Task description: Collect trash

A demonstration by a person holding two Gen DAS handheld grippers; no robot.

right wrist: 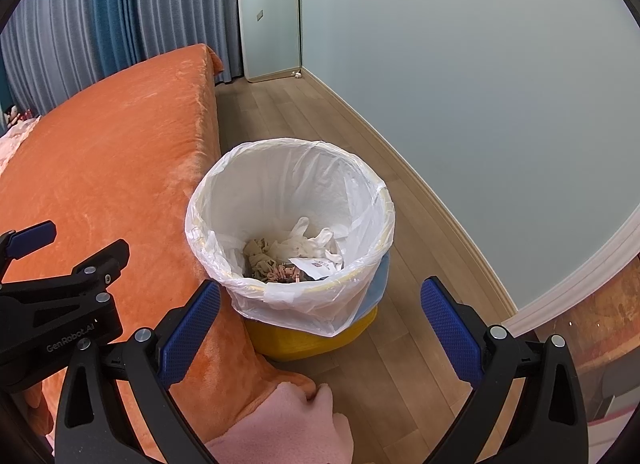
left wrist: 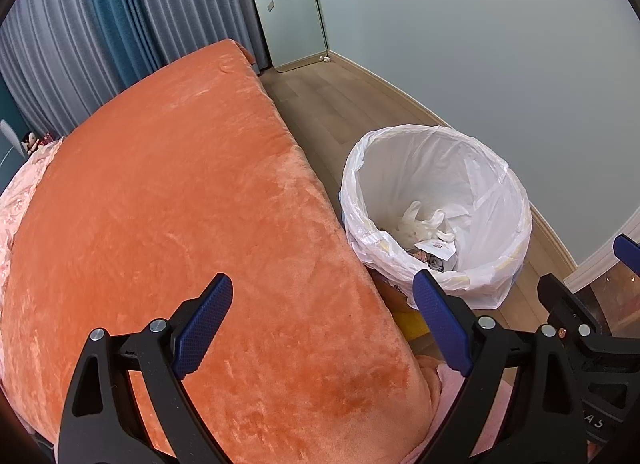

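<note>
Bed point(left wrist: 168, 199): orange cover fills frame left; no loose trash visible on it.
Bin point(right wrist: 372, 199): centre frame, beside bed; white liner, trash point(right wrist: 296, 258) at bottom.
Left gripper point(left wrist: 322, 318): spread wide, empty.
Right gripper point(right wrist: 320, 322): wide, empty; likely gather liner rim evenly.

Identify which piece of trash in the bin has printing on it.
The flat white paper slip at the near side of the lined trash bin. It shows small printed marks; the crumpled white gloves and beige wad are unprinted.
</note>
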